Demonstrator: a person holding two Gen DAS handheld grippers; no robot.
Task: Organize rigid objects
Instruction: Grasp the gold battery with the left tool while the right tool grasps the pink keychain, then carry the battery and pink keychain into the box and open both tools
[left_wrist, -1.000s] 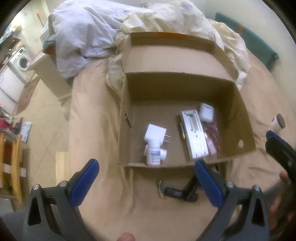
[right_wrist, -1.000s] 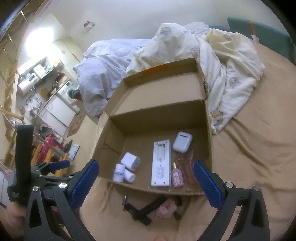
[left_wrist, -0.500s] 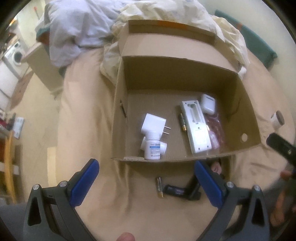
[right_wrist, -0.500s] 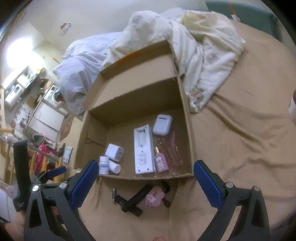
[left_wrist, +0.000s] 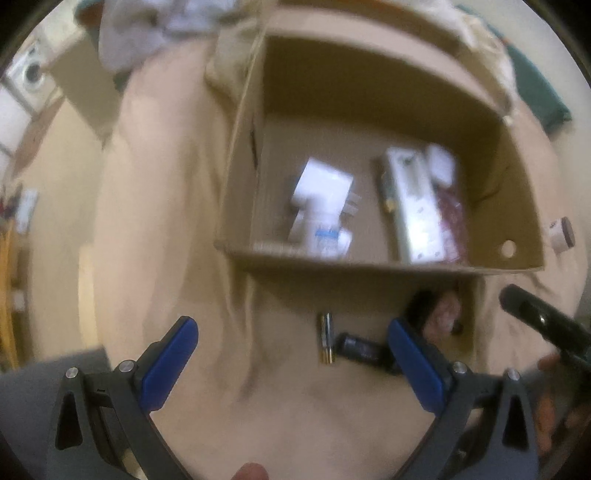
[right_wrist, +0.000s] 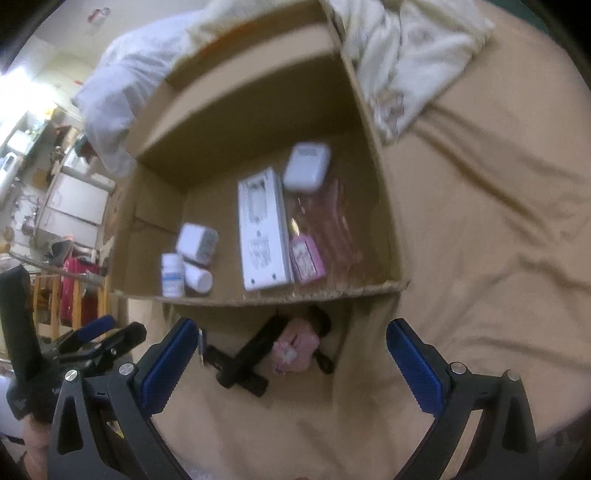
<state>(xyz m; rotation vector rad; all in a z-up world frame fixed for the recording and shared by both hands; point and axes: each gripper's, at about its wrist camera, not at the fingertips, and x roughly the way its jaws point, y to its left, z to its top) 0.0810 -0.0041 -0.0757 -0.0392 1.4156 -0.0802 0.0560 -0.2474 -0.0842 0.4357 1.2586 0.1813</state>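
A tan bedsheet (right_wrist: 480, 221) covers the bed, rumpled bedding (right_wrist: 406, 55) behind an open cardboard box (right_wrist: 384, 206). Inside the box, a long white remote (right_wrist: 260, 229) lies pointing toward the back wall. Just outside its front wall lie a black tool (right_wrist: 251, 354) and battery (left_wrist: 325, 338); the left gripper (left_wrist: 295, 354) and right gripper (right_wrist: 288, 354) hover with jaws apart, empty.

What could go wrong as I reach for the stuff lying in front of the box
The battery, black clips and pink item lie crowded on the flap of the cardboard box; the open right gripper might catch two at once or push them around. The battery could roll on the soft bedsheet. The left gripper, also open, aims at the same spot, so the two could collide.
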